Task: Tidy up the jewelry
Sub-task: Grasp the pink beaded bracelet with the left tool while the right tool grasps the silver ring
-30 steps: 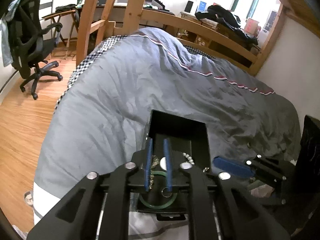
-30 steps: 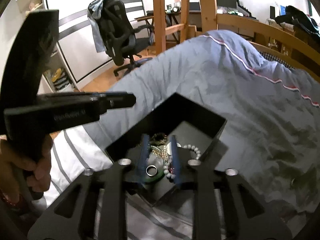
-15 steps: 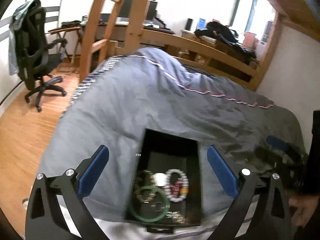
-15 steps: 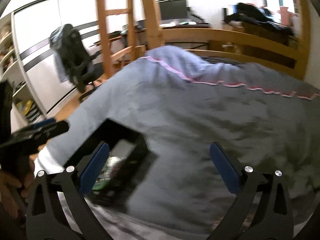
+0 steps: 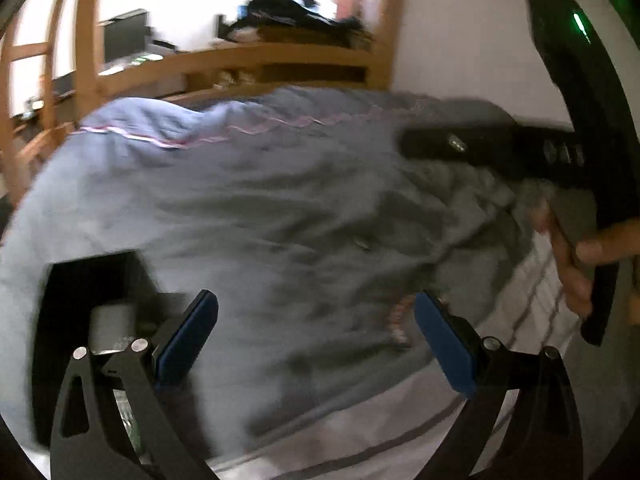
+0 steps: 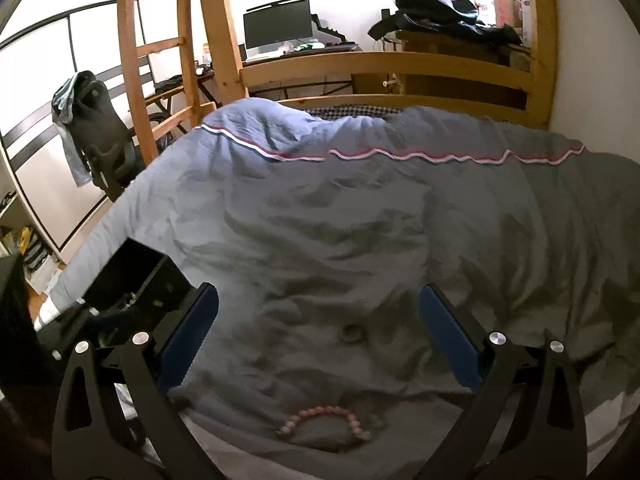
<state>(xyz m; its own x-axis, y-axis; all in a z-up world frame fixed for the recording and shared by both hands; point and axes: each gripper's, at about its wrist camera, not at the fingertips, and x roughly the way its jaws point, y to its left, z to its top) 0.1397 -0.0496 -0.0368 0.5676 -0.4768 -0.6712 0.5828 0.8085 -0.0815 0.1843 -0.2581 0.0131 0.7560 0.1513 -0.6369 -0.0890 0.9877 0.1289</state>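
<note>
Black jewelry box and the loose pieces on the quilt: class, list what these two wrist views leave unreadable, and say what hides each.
- Black jewelry box contents: left wrist view, motion blur and the left gripper frame cover them; right wrist view, its interior is dark and partly blocked.
- Pink bead bracelet: right wrist view, its near half sinks into a quilt fold; left wrist view, only a blur.
- Small ring: too small to tell its material.

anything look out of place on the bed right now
Yes. A pink bead bracelet and a small ring lie loose on the grey duvet, outside the black box at the left that holds jewelry. Both tongs are open and empty.
</note>
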